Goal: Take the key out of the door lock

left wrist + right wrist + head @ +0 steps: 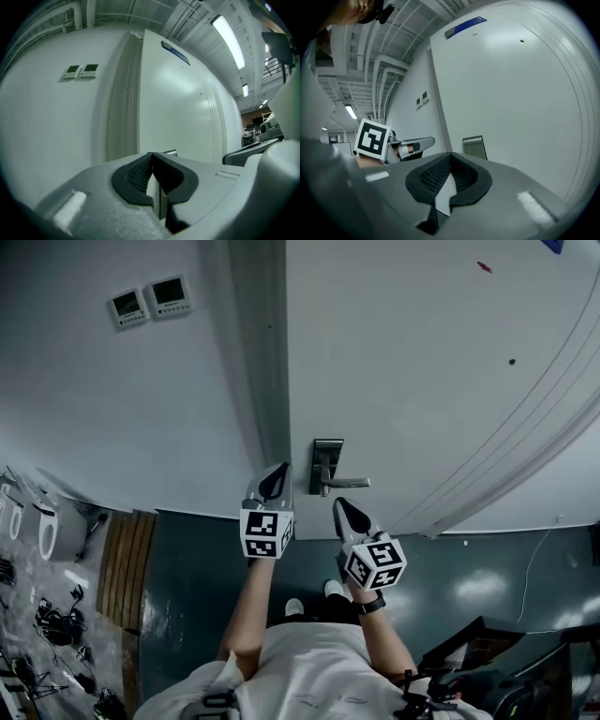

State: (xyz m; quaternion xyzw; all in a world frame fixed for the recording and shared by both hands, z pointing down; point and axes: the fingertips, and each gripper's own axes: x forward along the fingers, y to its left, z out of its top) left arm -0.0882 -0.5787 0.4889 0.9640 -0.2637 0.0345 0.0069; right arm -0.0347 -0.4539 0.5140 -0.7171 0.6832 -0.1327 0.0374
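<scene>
1. The key itself: honestly I can't pick it out from here. It has to be somewhere on the lock plate (326,457), probably in the bit under the lever handle (349,483), but it's too small and dark to say for sure.
2. How it'll handle, my guess: a tiny, light, stiff bit of metal, smooth and thin, so it's easy to let slip. I'd pinch it flat across the head, pads on the two broad faces, and pull straight out along the keyhole with no twisting or levering.
3. The left gripper (273,482) sits just left of the lock plate, pointing roughly level at the door (422,381). Its jaws are pressed together with nothing between them.
4. The right gripper (349,517) is just below and a little right of the lock plate, under the lever's free end. Its jaws are closed too, and it's also empty.
5. Neither one looks to be touching the lock plate; both seem a bit short of the door.
6. Whichever one goes for the key has to spread its jaws first.
7. Further out: two small wall panels (150,302) sit well up and to the left of the lock plate, past the door frame.
</scene>
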